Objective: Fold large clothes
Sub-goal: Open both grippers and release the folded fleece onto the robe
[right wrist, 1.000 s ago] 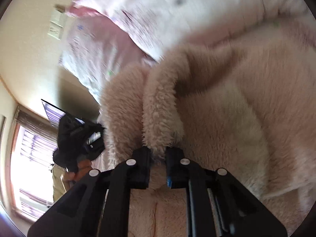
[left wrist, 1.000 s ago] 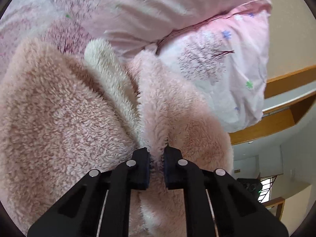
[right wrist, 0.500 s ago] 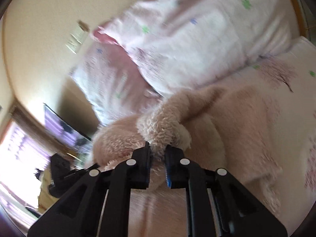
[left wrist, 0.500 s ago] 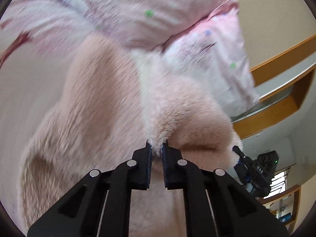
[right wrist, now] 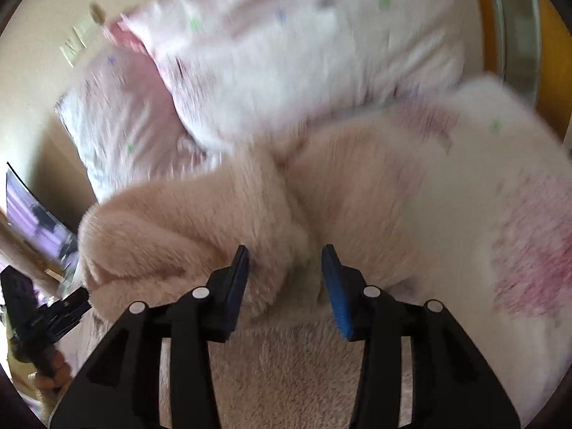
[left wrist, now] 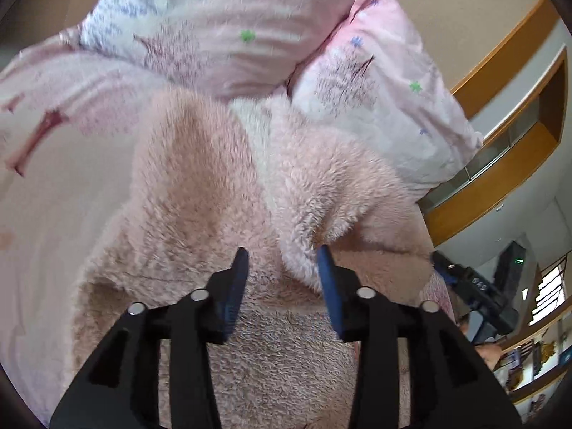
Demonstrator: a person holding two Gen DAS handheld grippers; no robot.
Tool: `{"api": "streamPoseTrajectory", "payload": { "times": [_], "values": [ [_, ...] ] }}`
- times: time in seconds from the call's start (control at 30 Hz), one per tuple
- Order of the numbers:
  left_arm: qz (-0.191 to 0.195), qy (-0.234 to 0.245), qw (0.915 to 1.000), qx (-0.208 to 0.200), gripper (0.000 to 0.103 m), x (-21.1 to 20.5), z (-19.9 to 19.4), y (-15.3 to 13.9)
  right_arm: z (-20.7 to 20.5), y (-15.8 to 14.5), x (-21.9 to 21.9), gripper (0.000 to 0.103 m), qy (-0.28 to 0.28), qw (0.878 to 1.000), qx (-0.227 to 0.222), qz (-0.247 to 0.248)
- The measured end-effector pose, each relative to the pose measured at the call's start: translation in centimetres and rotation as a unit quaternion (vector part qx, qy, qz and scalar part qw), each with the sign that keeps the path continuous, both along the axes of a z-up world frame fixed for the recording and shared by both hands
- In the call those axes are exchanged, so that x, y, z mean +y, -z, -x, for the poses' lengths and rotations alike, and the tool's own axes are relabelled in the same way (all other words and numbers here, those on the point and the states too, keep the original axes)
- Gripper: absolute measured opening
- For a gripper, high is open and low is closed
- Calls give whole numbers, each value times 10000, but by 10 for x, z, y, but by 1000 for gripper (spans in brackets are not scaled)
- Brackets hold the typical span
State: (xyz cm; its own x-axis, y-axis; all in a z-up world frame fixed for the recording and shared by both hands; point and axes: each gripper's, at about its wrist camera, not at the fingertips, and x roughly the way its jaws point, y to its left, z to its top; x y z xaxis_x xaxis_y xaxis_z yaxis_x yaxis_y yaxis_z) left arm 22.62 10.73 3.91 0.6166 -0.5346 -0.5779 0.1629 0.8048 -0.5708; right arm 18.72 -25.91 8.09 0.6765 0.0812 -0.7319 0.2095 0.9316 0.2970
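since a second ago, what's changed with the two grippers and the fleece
Both grippers have just opened and let go. The left gripper and right gripper had each pinched a fold of the pink fleece garment; now its folds lie loose between the open pads. The garment remains on the bed before the pillows.

We see a bed (left wrist: 53, 214) covered with a pale pink sheet printed with darker pink tree shapes; the left wrist view shows a bare stretch of it on the left, the right wrist view a stretch on the right. A fluffy pink fleece garment (left wrist: 200, 186) lies directly on the sheet, bunched in thick folds, with a whiter strip running up its middle. Beyond the garment two pillows rest at the head of the bed: a large pillow (left wrist: 214, 28) leaning over a second pillow (left wrist: 386, 96), both in the same pink print with small green and blue flowers. The garment's far edge touches both.
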Motion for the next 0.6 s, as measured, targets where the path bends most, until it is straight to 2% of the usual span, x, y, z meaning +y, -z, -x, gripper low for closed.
{"api": "streamPoseTrajectory", "payload": {
  "times": [0.03, 0.07, 0.1, 0.17, 0.27, 0.33, 0.4, 0.53, 0.6],
  "values": [
    [-38, -61, 9999, -123, 45, 3, 3, -6, 2, -8, 7, 41, -157, 9997, -200, 54],
    [-89, -111, 9996, -263, 45, 4, 5, -13, 1, -14, 22, 35, -584, 9976, -375, -10],
    [-138, -141, 9990, -394, 45, 3, 6, -18, -3, -16, 34, 33, -873, 9954, -384, -42],
    [-204, -97, 9977, -634, 46, -3, 7, -30, -9, -13, 61, 25, -1438, 9891, -310, -18],
    [-292, 197, 9967, -731, 54, -26, -2, -37, -18, 7, 90, 25, -1863, 9823, 40, 202],
    [-462, 384, 9961, -649, 56, -40, -6, -31, -26, 32, 99, 25, -1989, 9783, 562, 169],
    [-681, 564, 9952, -414, 56, -52, -10, -17, -29, 49, 103, 25, -2031, 9752, 864, 179],
    [-1148, 696, 9909, 2, 56, -64, -15, 11, -24, 51, 109, 25, -2132, 9720, 921, 343],
    [-1191, 763, 9895, 294, 56, -65, -19, 27, -23, 43, 107, 25, -2142, 9722, 898, 294]
  ]
}}
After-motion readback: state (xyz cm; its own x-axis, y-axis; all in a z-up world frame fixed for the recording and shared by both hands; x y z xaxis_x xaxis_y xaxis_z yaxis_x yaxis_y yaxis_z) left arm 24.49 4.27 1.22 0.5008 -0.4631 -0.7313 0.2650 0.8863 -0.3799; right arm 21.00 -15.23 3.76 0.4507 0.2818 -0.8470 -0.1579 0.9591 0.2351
